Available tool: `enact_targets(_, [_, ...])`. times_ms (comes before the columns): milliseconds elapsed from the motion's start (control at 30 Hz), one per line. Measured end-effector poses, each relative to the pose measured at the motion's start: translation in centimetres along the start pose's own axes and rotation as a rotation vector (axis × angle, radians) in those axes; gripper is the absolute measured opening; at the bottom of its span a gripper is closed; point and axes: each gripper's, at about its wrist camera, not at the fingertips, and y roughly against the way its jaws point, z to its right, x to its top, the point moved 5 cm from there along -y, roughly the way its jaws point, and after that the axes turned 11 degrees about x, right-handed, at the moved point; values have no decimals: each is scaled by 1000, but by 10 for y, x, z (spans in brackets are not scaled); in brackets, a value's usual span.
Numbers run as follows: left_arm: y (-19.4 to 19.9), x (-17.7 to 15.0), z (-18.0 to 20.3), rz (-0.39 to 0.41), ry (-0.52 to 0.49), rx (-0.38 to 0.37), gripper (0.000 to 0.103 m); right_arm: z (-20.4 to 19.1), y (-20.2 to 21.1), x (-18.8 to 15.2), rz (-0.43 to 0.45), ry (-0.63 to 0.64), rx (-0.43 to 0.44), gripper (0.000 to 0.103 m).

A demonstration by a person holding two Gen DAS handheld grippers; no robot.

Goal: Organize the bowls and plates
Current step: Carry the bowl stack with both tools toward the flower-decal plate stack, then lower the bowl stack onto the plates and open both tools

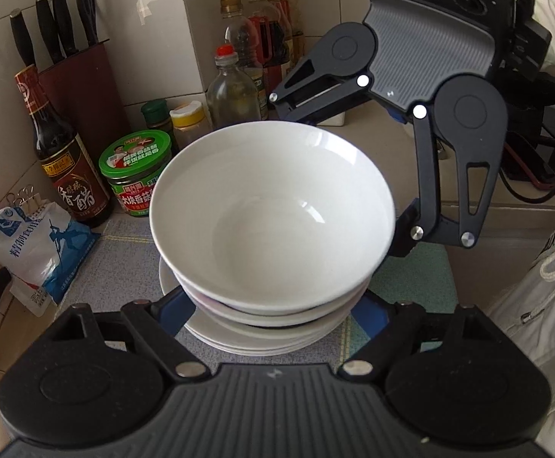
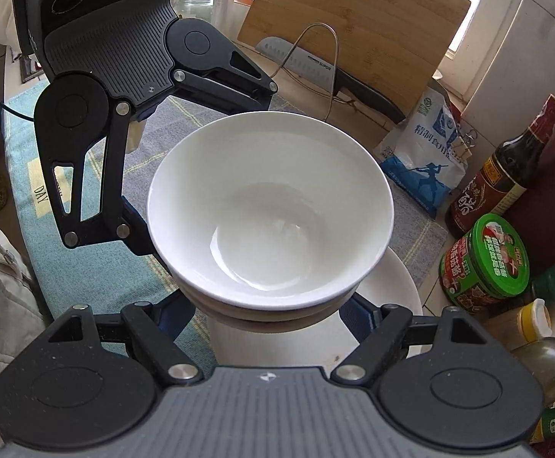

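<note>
Clamped from opposite sides by left gripper (image 1: 273, 305) and right gripper (image 2: 273, 305): stacked glossy white ceramic bowls (image 1: 273, 213) atop white plates (image 1: 262, 337); condiment jars (image 1: 136, 170) near, beside rim.

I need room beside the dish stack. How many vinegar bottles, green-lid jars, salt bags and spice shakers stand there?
Vinegar bottle: 1
Green-lid jar: 1
Salt bag: 1
Spice shakers: 2
Total: 5
</note>
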Motion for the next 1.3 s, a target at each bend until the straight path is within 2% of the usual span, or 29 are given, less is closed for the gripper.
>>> enact_targets(467, [-51,17,-4,-33,18,-40,87,43,-14,-29,-10,-73,12,85])
enact_targets(900, [-60,17,-10,-62,42,-60,87,55,-23,-33,-11,-102,42,85])
enact_targets(1300, [-60,16,-12,-54,67,-59,87,51,-21,-33,-10,-96,17,85])
